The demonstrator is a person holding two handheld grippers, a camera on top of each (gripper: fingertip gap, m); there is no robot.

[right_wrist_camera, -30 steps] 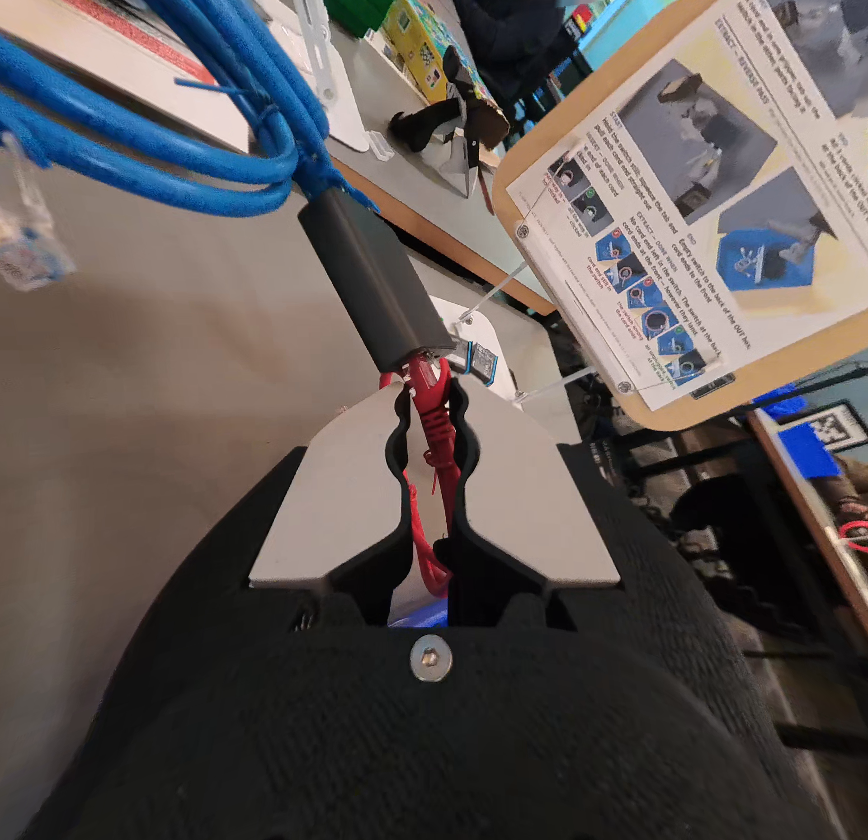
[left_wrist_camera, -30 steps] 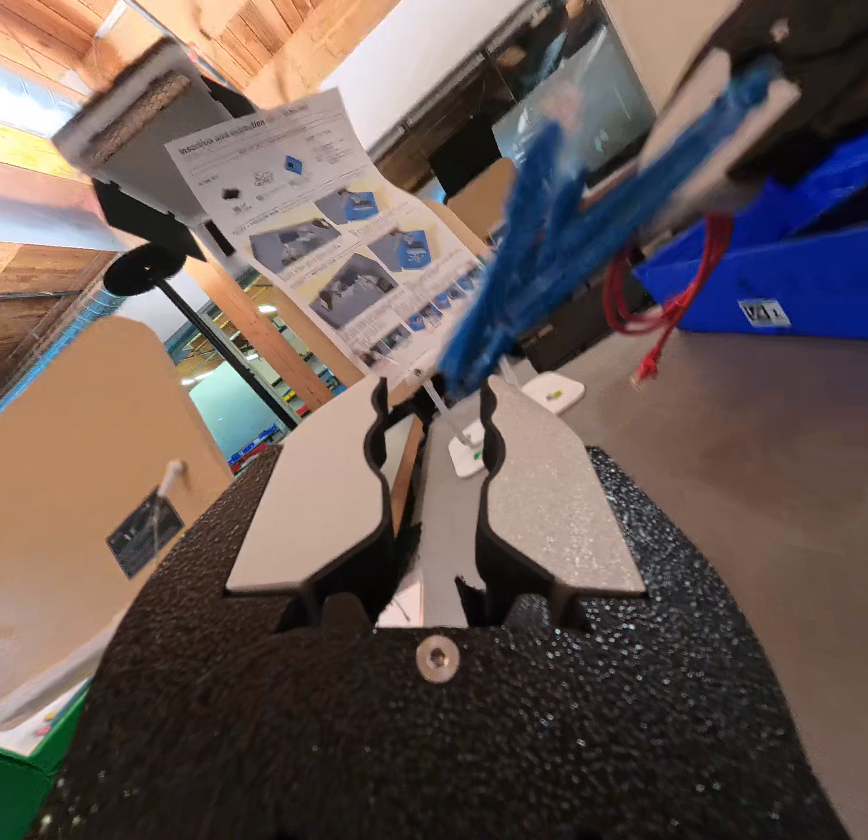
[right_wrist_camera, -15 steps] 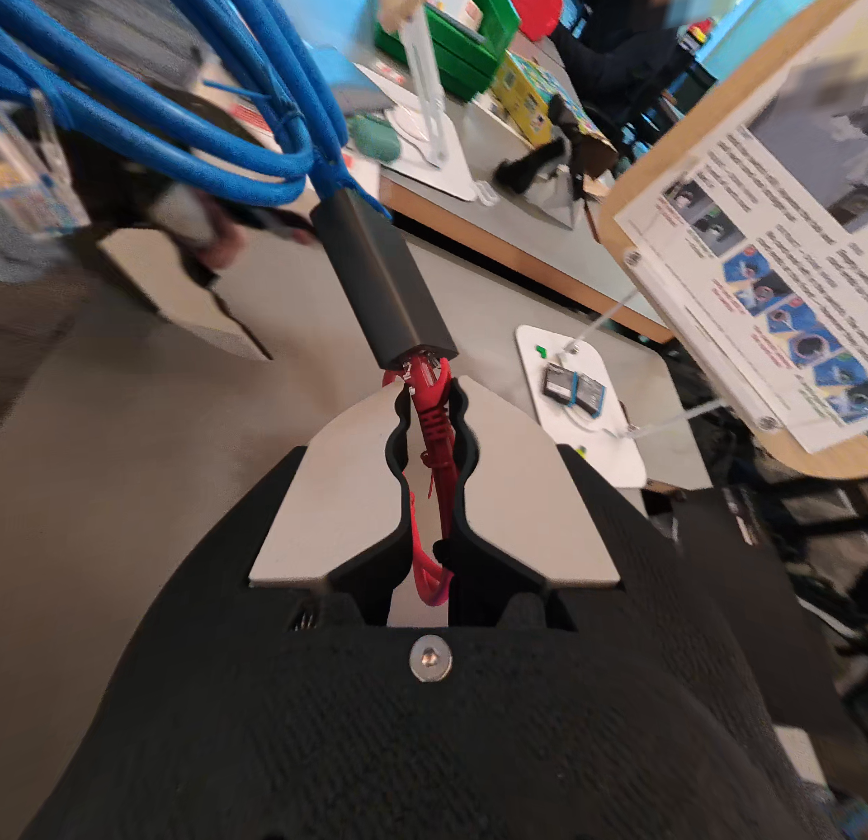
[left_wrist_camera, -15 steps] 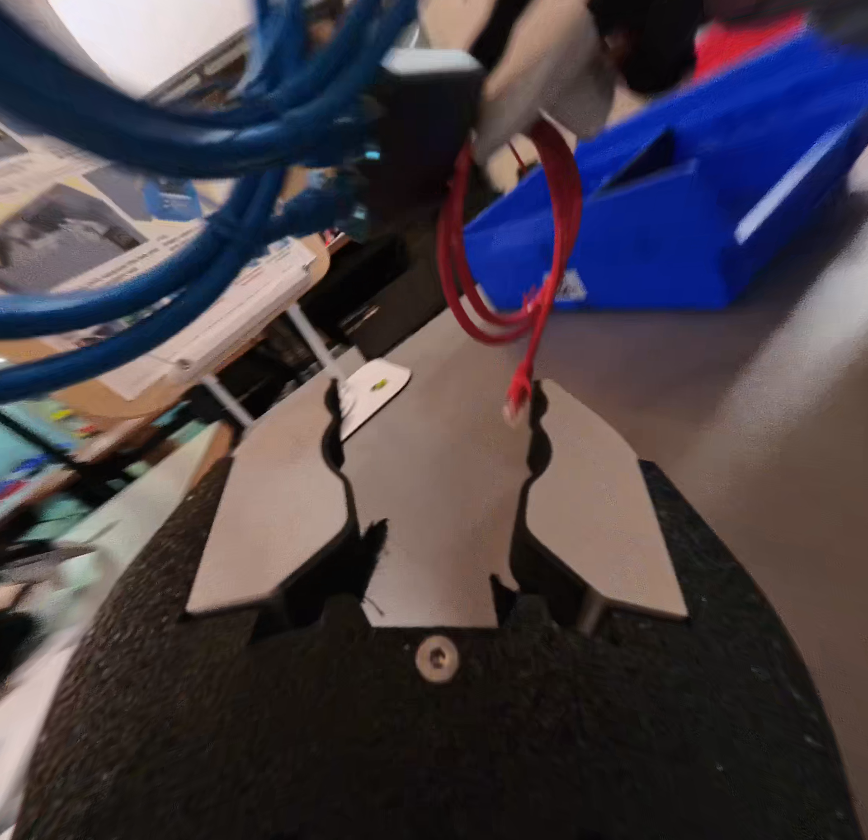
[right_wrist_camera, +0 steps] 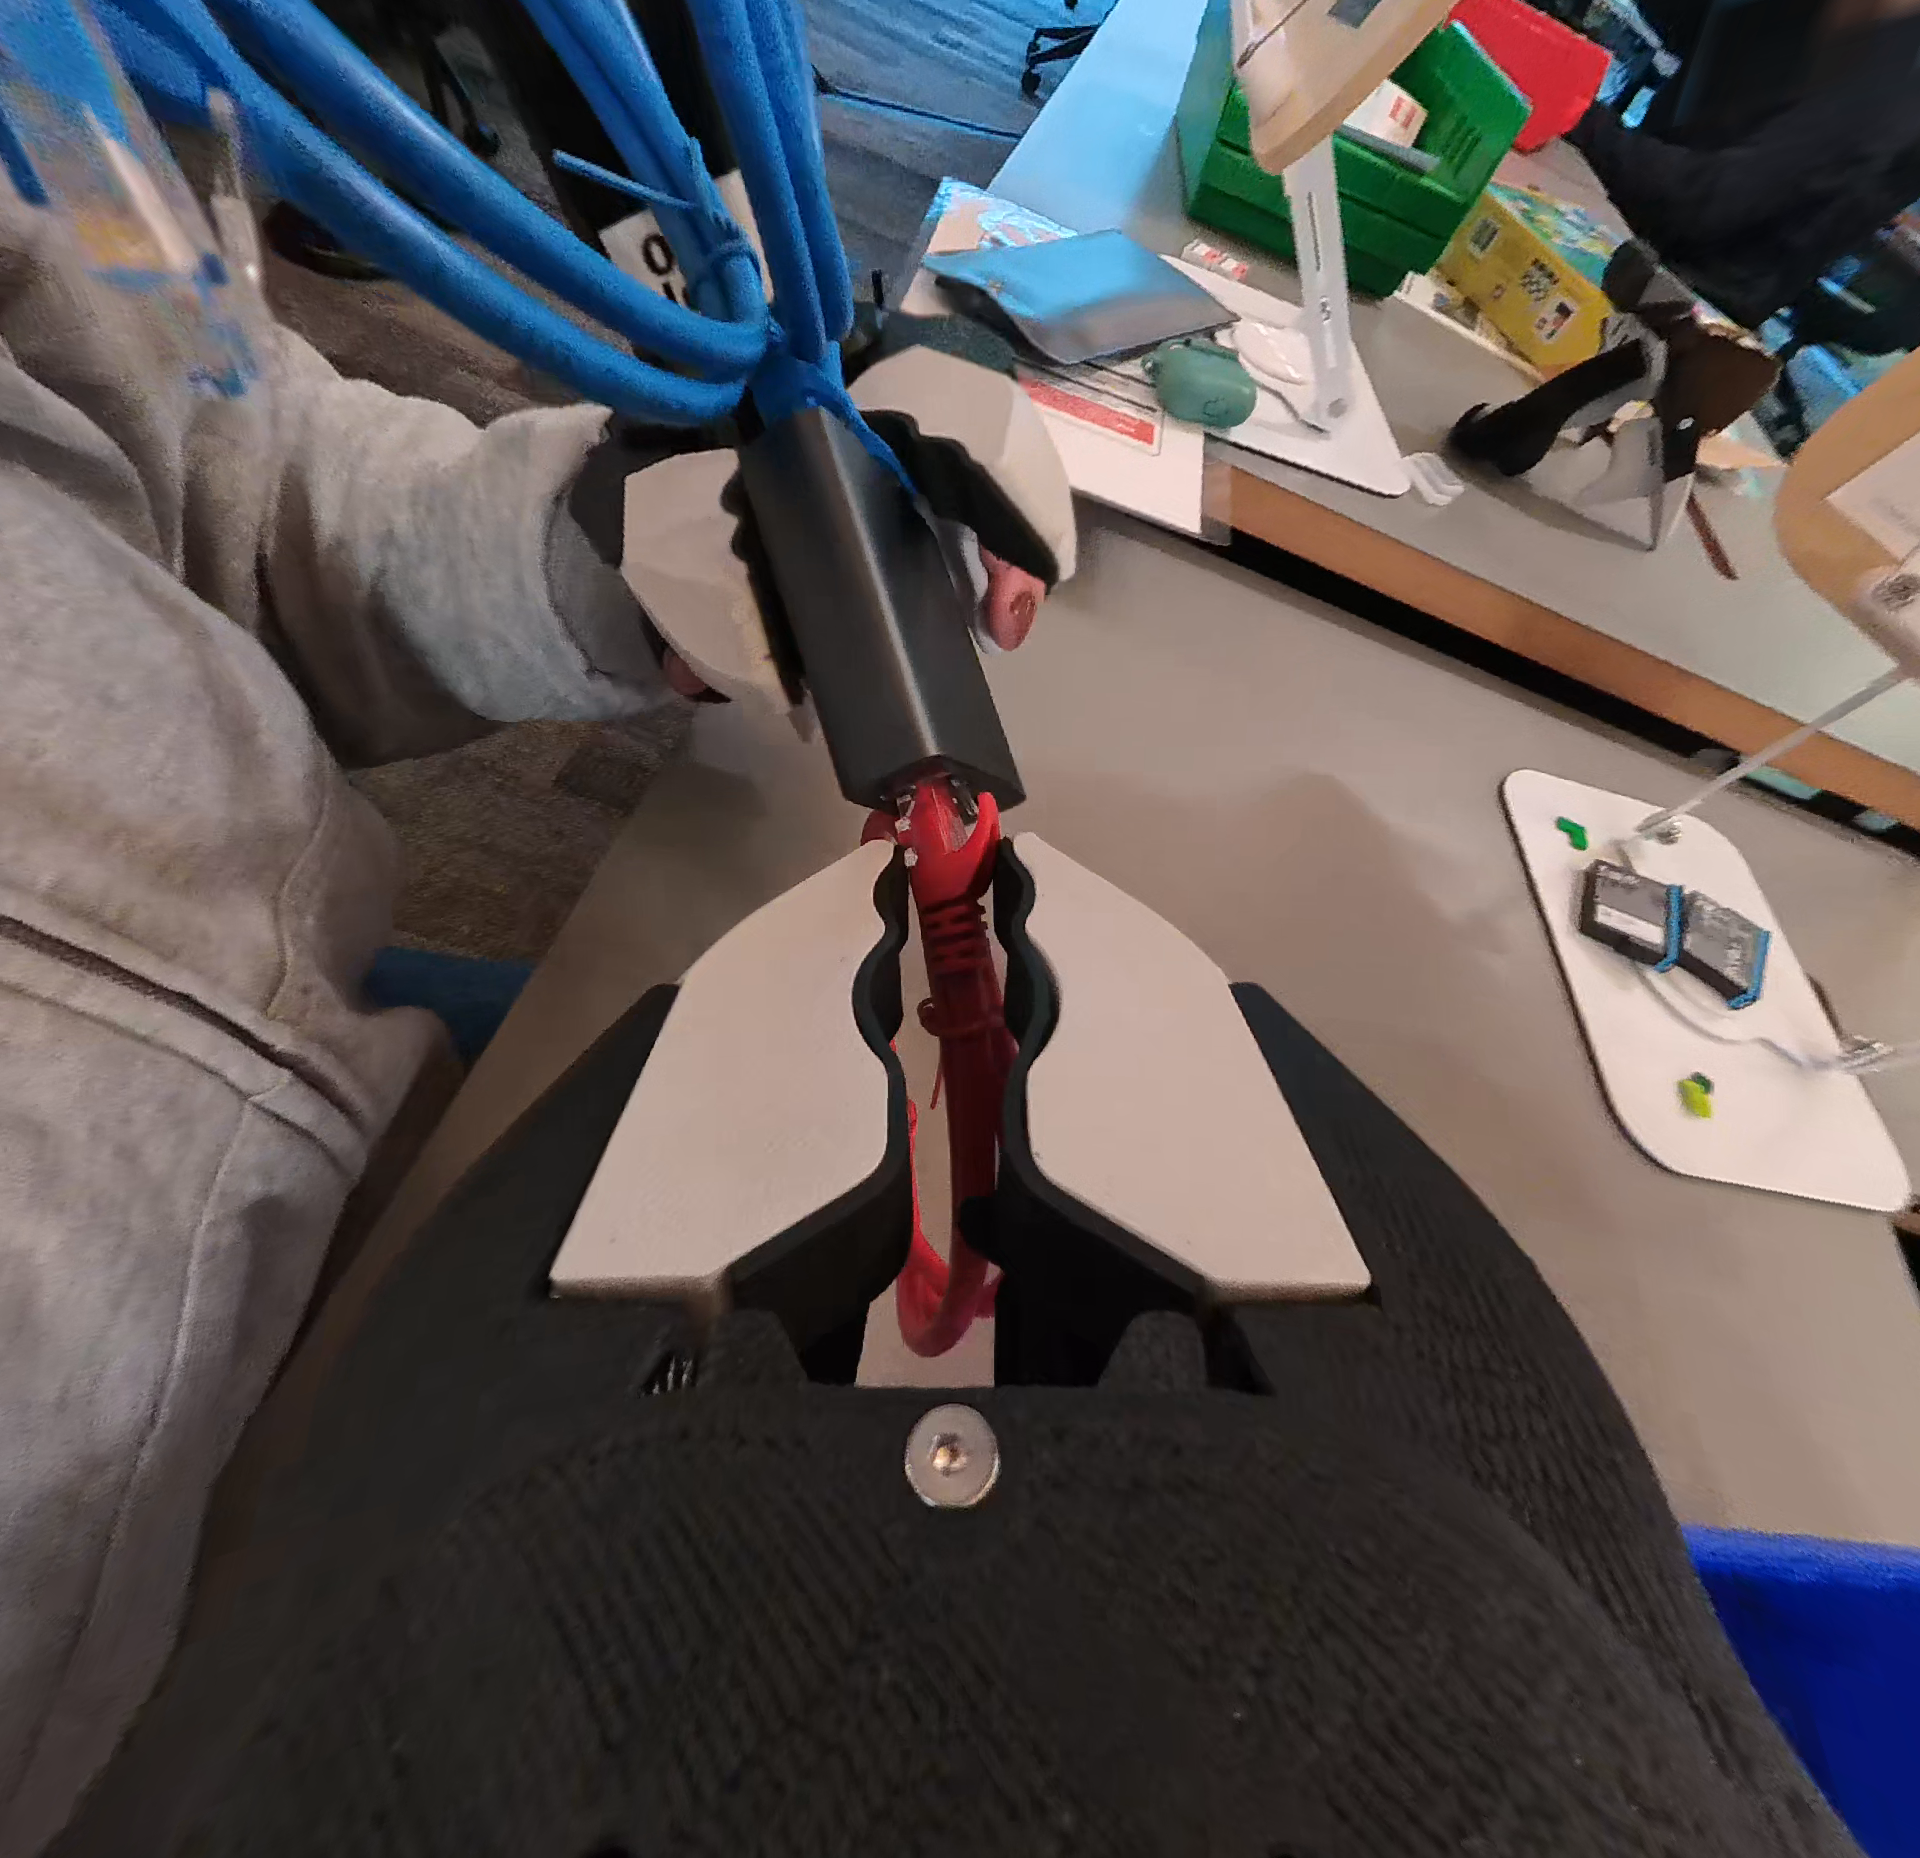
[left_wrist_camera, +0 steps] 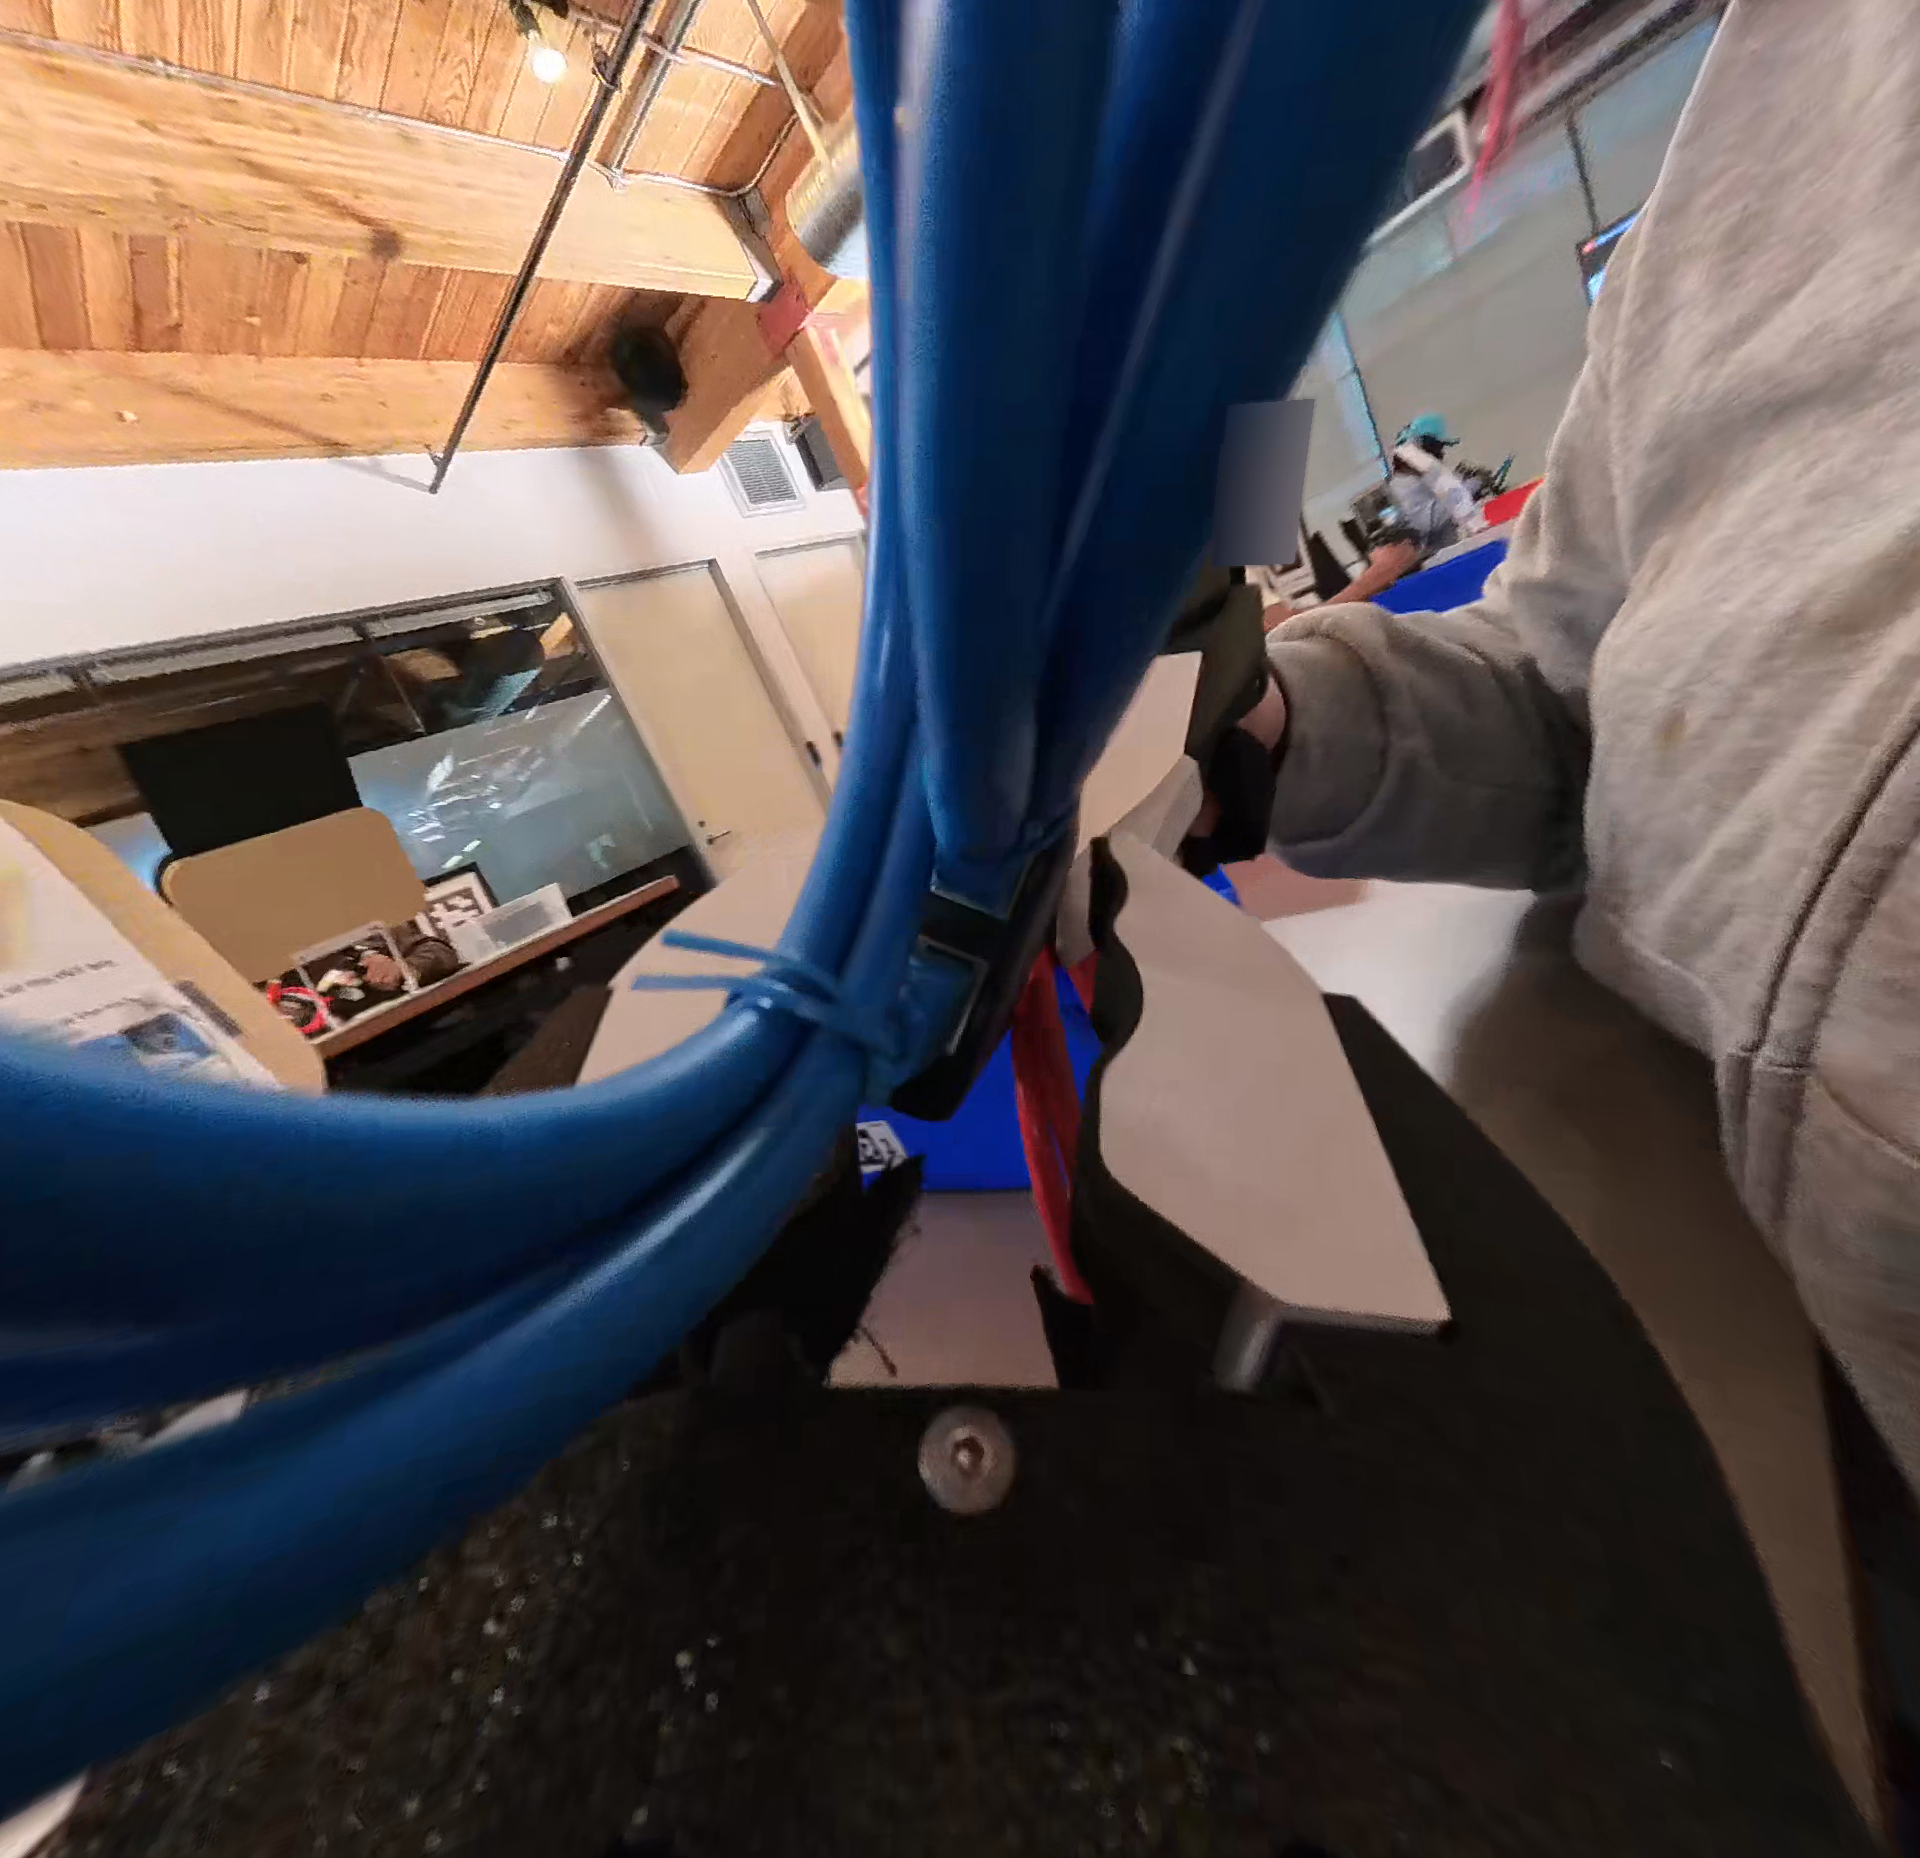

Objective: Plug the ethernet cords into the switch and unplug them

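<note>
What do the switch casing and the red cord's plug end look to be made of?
Switch: probably metal or hard plastic, dark grey with a satin finish; flat faces and crisp edges carry soft highlights. Red cord: flexible moulded plastic or rubber, judging by its ribbed boot and glossy sheen.

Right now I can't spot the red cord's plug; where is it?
In the right wrist view, centre: the red plug sits at the black switch's open end, just beyond the right tongs.

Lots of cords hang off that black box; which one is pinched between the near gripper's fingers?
The red ethernet cord, at its plug end entering the switch. The bundled blue cords leave the switch's far end, ungripped.
</note>
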